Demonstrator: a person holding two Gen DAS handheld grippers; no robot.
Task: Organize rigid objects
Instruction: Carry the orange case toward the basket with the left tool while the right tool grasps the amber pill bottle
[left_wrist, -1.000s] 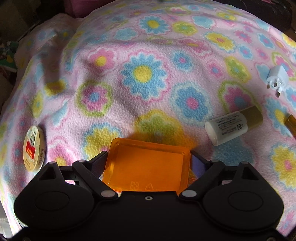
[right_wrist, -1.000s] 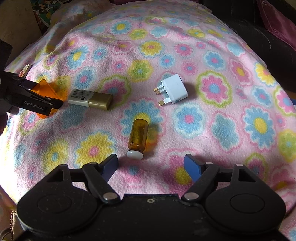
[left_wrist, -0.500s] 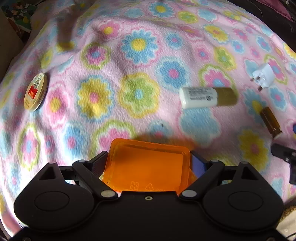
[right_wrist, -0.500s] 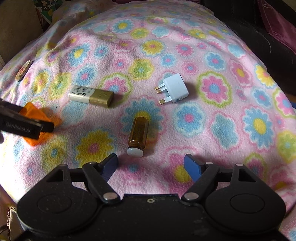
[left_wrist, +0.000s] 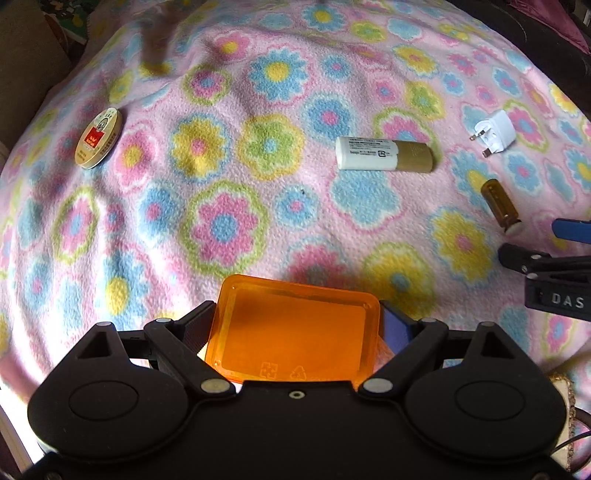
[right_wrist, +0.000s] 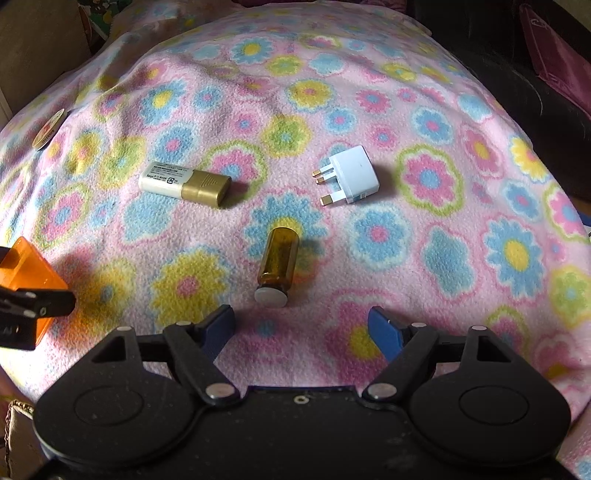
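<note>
My left gripper (left_wrist: 295, 325) is shut on an orange plastic box (left_wrist: 295, 332) and holds it just above the blanket; the box also shows in the right wrist view (right_wrist: 29, 269). My right gripper (right_wrist: 303, 328) is open and empty, just short of a brown glass vial (right_wrist: 279, 262) with a white cap that lies on its side. A white and gold tube (right_wrist: 184, 184) lies to the left, and a white three-pin plug (right_wrist: 351, 175) to the right. In the left wrist view the tube (left_wrist: 384, 154), the plug (left_wrist: 495, 133) and the vial (left_wrist: 500, 206) lie to the right.
A flowered fleece blanket (left_wrist: 258, 184) covers the whole surface. A round tin with a red label (left_wrist: 98, 138) lies at the far left; it also shows in the right wrist view (right_wrist: 48, 129). The blanket falls away at the dark edges.
My left gripper has pulled back towards me with the orange box, so more of the blanket and the round tin show. The right gripper has not moved.
</note>
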